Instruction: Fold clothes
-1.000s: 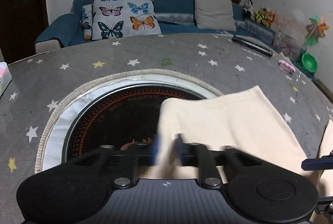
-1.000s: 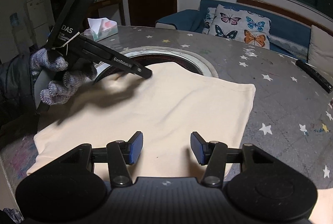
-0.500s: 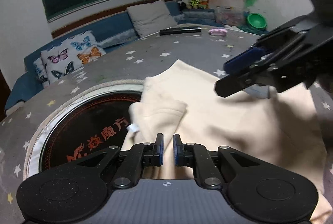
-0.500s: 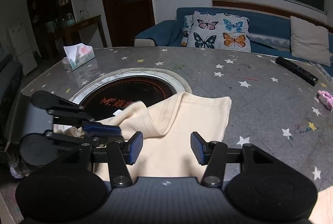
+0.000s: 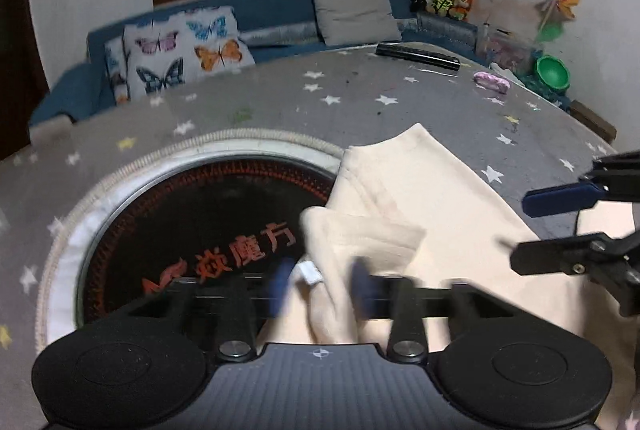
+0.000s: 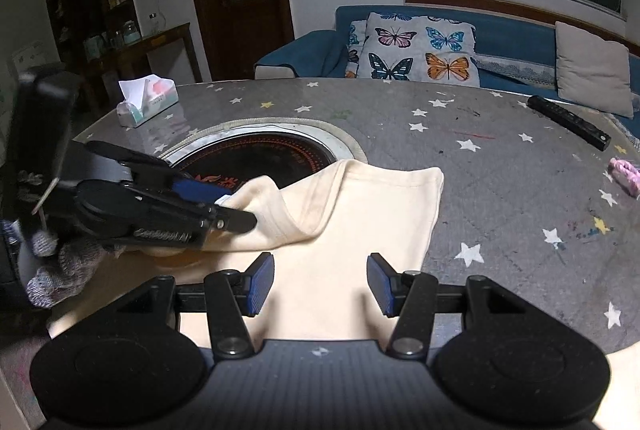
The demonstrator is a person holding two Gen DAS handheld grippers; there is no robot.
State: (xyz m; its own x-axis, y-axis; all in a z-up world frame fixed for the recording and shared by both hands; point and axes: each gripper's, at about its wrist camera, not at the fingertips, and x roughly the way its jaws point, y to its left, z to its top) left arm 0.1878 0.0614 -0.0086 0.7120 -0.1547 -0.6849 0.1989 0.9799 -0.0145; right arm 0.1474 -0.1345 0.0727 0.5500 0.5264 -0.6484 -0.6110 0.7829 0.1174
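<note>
A cream garment lies on the grey star-patterned table, partly folded, with its collar edge toward the round burner. It also shows in the left wrist view. My left gripper is blurred by motion, its jaws apart on either side of a raised fold with a white label. In the right wrist view the left gripper sits at the fold's left edge. My right gripper is open and empty, low over the garment's near part. It shows at the right of the left wrist view.
A round black burner with red lettering is set into the table, partly under the garment. A tissue box stands far left. A black remote and a pink object lie far right. A blue sofa with cushions is behind.
My left gripper's jaws, nearly shut half a second ago, have spread apart around the raised fold. The right gripper stays open over the garment, which was flat a second ago.
</note>
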